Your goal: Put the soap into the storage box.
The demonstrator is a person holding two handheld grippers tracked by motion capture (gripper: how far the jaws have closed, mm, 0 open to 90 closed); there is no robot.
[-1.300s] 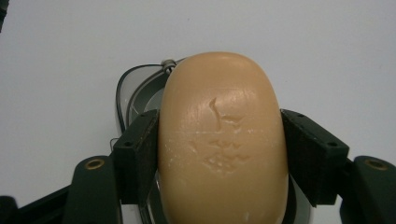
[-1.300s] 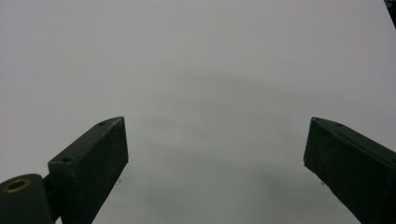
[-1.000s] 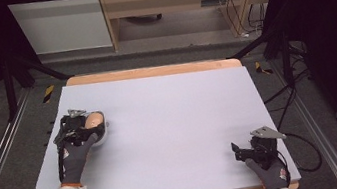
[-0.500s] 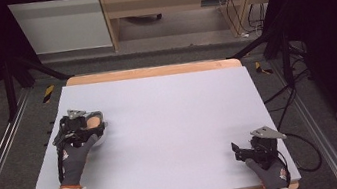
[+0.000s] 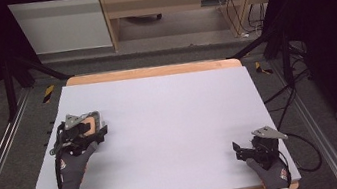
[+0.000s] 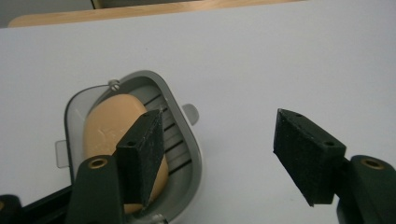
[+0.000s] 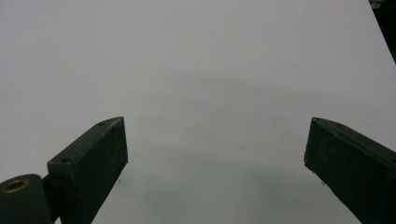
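Observation:
A tan oval soap bar (image 6: 103,128) lies in a grey soap dish (image 6: 188,140) with a slatted floor, on the white table at the left. My left gripper (image 6: 219,140) hovers low over it, open: one jaw is above the soap, the other over bare table to the dish's right. In the high view the left gripper (image 5: 86,131) covers most of the dish, and a strip of the soap (image 5: 91,125) peeks out beside it. My right gripper (image 5: 238,150) rests near the front right corner, open, with nothing between its jaws (image 7: 215,154).
The white tabletop (image 5: 170,119) has a wooden rim along its far edge (image 5: 153,71). Cables (image 5: 284,102) trail off the right side. Metal rails and a dark floor flank the table, and a wooden cabinet stands beyond it.
My left gripper has shifted over the soap dish and now hides most of it; a second ago the soap lay in plain sight beside the jaws. The right gripper has stayed put.

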